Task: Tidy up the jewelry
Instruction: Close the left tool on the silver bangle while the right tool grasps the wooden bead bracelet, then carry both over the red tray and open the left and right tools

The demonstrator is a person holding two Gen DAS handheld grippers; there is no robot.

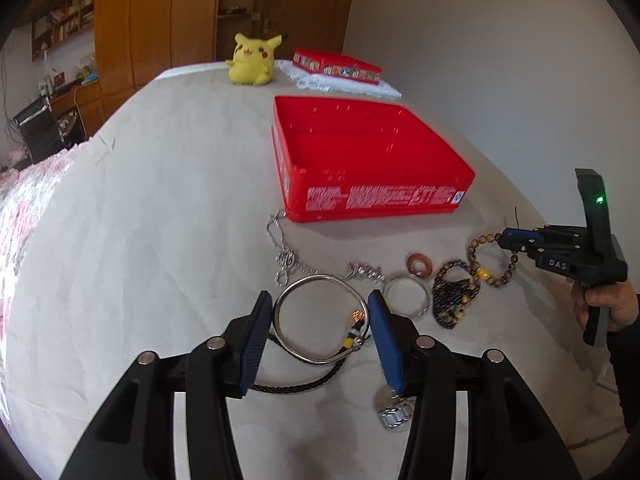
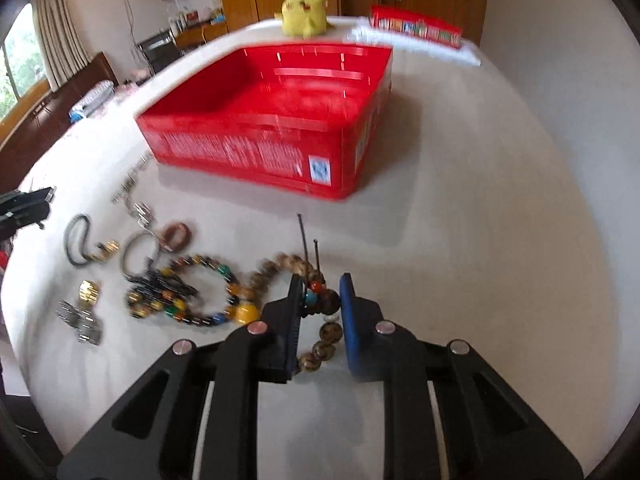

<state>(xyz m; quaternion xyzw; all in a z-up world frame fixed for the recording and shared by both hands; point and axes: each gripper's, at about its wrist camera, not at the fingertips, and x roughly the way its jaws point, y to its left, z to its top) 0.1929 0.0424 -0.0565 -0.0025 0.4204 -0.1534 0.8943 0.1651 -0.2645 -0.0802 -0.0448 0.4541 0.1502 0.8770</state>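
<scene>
My left gripper point(image 1: 322, 304) is shut on a large silver bangle point(image 1: 316, 278), its blue pads pressing the ring's two sides just above the white table. An open red box point(image 1: 380, 198) stands right behind it. At the right, a hand point(image 1: 608, 304) holds my right gripper point(image 1: 505, 237) on a brown wooden bead bracelet point(image 1: 500, 278). The right wrist view shows that gripper point(image 2: 320, 294) shut on the bracelet's knotted end; the other brown beads point(image 2: 288, 262) trail on the table. The red box point(image 2: 240, 152) lies ahead and to the left.
Loose jewellery lies in a row: a silver chain point(image 1: 284, 256), a smaller silver bangle point(image 1: 424, 308), a reddish ring point(image 1: 418, 264), a dark bead bracelet point(image 1: 456, 296), a black braided cord point(image 1: 300, 386), a metal band point(image 1: 394, 416). Far back sit a yellow plush point(image 1: 252, 60) and a red lid point(image 1: 336, 66).
</scene>
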